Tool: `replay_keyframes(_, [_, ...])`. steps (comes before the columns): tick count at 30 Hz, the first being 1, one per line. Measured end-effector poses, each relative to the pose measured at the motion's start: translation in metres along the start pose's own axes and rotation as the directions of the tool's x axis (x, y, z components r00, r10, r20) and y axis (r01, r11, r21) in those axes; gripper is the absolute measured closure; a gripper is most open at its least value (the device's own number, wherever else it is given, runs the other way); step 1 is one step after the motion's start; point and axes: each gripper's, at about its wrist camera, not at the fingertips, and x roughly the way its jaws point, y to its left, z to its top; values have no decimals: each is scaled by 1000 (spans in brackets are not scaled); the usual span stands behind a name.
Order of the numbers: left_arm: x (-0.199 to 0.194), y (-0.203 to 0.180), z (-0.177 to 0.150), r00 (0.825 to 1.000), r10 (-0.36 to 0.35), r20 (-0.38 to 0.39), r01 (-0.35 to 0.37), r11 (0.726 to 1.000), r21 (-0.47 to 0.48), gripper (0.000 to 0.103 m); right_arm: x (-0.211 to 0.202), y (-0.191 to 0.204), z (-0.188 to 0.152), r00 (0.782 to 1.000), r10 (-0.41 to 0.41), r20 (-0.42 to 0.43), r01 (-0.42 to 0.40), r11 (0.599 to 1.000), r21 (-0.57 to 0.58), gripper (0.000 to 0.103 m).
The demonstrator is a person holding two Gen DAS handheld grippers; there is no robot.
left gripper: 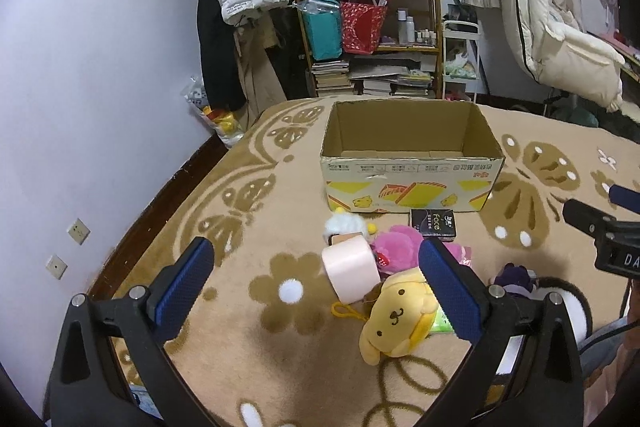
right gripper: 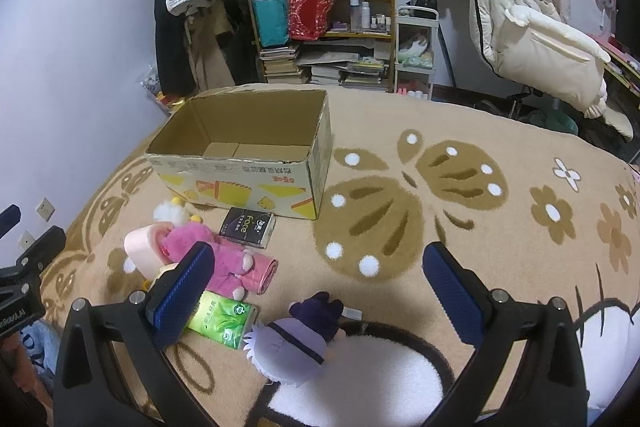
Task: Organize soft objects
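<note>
We see a bed covered by a tan blanket [right gripper: 460,131] with brown butterflies and flowers. An open cardboard box [left gripper: 408,183] sits in the middle of the left-wrist frame, and toward the upper left in the right-wrist frame. Nothing lies inside it, so we judge it is the place meant for the soft things and that sorting has not begun.

The items lie in a loose cluster just in front of the box, within easy reach of both tools. In the lower middle of the left-wrist frame a yellow dog plush [left gripper: 396,319] lies face up, touching a pale pink roll [left gripper: 352,267]. Behind them sits a pink plush [left gripper: 394,247], with a small white plush [left gripper: 342,225] and a black tissue pack [left gripper: 434,223] nearer the box. A green tissue pack [right gripper: 222,319] shows at lower left in the right-wrist frame, and a purple-and-white plush doll [right gripper: 296,339] lies at lower centre.

The left gripper [left gripper: 316,287] has its fingers spread wide and holds nothing; it is aimed at the roll and the yellow dog, probably to take one of them. The right gripper [right gripper: 320,291] is likewise spread and empty, with the doll between its fingers. Whether its pads touch the doll is hard to tell through the fisheye lens.
</note>
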Motion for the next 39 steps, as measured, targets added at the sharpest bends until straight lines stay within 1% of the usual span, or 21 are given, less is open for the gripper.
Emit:
replay_keyframes(2, [2,-1,0,1000,-4,-1,4,1000,2,2,1,1,0,1000,4,-7,-4,1000,-2,0])
replay_keyframes(6, [9,-8,-2,1000,-6,-21,7,999,35,2,4,0,-1,999,16,-31,-16,1000,5,0])
replay_keyframes(8, [12,-10,-3,999,-12,-32,13,999,40,2,8,0,-2,998,35,-55,-34,999,17,0])
replay_keyframes(12, [22,-11,-4,998,-26,-54,27,999,22,2,18,-1,-5,993,39,-112,-36,999,33,0])
replay_keyframes(15, [32,-9,-5,996,-44,-79,43,999,-14,1,30,-3,-7,984,56,-168,-46,997,62,0])
replay_keyframes(17, [42,-7,-7,992,-65,-106,61,997,-44,1,40,-3,-10,976,55,-211,-38,996,84,0])
replay_keyframes(20, [54,-7,-11,988,-71,-136,64,996,-61,1,51,-4,-13,966,63,-250,-35,993,114,0])
replay_keyframes(22, [60,-8,-14,986,-71,-152,61,996,-67,2,59,-3,-17,959,69,-275,-33,991,133,3])
replay_keyframes(26, [73,-20,-22,980,-58,-190,57,998,-13,2,72,3,-21,948,59,-312,-18,991,134,8])
replay_keyframes(27, [75,-23,-23,979,-55,-197,57,998,1,2,76,4,-22,945,58,-322,-15,991,135,10])
replay_keyframes(29, [82,-31,-27,973,-56,-225,65,997,33,2,84,4,-25,937,59,-343,-11,990,141,14])
replay_keyframes(30, [85,-34,-29,969,-54,-241,67,997,44,6,91,4,-27,929,58,-366,-4,989,145,18])
replay_keyframes(31, [87,-37,-31,967,-52,-251,67,996,54,16,96,3,-29,923,57,-381,-1,989,147,20])
replay_keyframes(32, [91,-40,-34,961,-50,-270,71,995,68,19,101,2,-32,913,61,-403,2,988,153,24])
replay_keyframes(33, [96,-44,-38,953,-51,-298,78,994,79,20,106,1,-34,905,64,-421,5,987,160,26])
replay_keyframes(35, [101,-46,-42,948,-55,-314,85,993,83,19,112,-2,-39,895,66,-441,13,985,174,26])
replay_keyframes(37, [102,-45,-42,946,-70,-317,96,993,68,19,118,-6,-43,883,51,-466,40,982,184,26])
replay_keyframes(39, [103,-44,-42,945,-79,-318,98,994,46,19,125,-11,-48,864,59,-499,55,976,210,26])
